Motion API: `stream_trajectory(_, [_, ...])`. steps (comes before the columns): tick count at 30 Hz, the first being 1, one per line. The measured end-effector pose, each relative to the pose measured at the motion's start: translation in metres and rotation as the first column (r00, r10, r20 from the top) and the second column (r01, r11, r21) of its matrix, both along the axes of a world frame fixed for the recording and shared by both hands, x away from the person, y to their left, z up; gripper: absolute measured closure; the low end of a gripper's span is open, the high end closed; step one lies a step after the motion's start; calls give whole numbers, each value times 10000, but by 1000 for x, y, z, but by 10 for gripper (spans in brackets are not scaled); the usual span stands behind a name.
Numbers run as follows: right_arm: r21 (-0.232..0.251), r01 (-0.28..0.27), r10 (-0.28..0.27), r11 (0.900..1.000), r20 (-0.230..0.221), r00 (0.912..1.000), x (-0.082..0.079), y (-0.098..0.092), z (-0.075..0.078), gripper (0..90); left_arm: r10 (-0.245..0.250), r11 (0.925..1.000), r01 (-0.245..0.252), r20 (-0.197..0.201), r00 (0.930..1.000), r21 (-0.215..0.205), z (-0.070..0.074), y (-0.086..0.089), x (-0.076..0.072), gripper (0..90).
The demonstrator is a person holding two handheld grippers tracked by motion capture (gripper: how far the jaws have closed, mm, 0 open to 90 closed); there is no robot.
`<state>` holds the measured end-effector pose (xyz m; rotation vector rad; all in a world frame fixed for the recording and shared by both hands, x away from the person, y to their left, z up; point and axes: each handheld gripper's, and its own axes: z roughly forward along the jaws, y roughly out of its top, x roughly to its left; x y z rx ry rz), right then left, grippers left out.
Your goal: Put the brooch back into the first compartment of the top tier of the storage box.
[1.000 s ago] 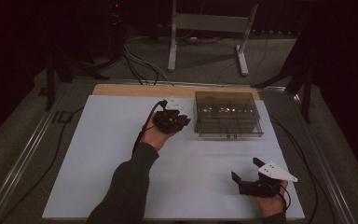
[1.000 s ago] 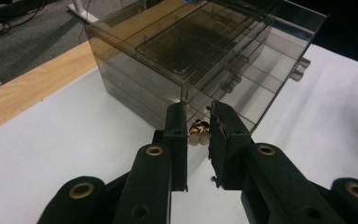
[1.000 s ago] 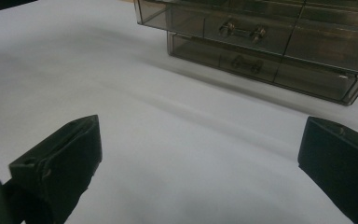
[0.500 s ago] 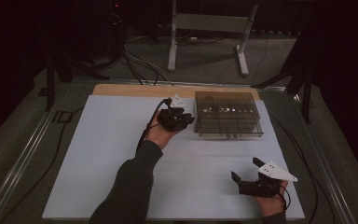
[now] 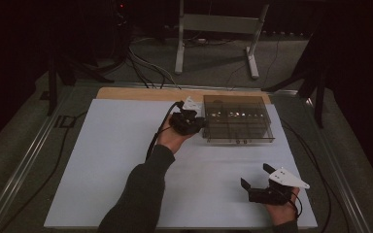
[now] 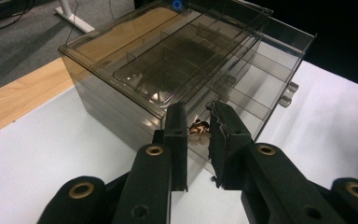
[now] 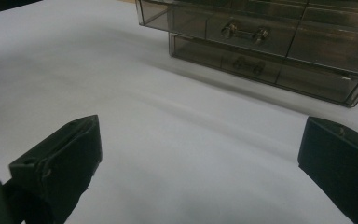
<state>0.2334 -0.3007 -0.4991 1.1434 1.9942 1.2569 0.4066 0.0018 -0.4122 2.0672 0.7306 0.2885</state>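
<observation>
Left gripper, jaws narrowed to a small gap, meets the smoky drawer box at the table's far centre, seemingly steadying it, while the wide-open right gripper must next reach a drawer handle.

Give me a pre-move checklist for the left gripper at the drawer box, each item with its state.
1. Left gripper is at the side wall of the smoky plastic drawer box: ok.
2. Its jaws are nearly closed, a narrow gap between them: ok.
3. Whether anything is clamped between them: cannot tell; a small shiny brownish item sits in the gap, but it may lie inside the box.
4. Drawers shut, knobs facing the person: ok.
5. Right gripper is open and well apart from the box, on the white table: ok.
6. Box sits flat on the table: ok.
</observation>
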Motion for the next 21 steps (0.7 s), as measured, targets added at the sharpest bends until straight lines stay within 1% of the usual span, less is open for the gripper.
stream_trajectory(9, [9, 4, -4, 10000, 2, 10000, 0, -1, 0, 3, 69, 9999, -70, -40, 10000, -97, -2, -8, 5, 785])
stream_trajectory(11, [-3, 0, 0, 10000, 1, 10000, 0, -1, 0, 3, 67, 10000, -67, -44, 10000, -28, -3, -9, 5, 785])
stream_trajectory(21, [-1, -7, 7, 10000, 4, 10000, 0, -1, 0, 3, 186, 9998, -187, -97, 9998, -108, -5, -12, 8, 785])
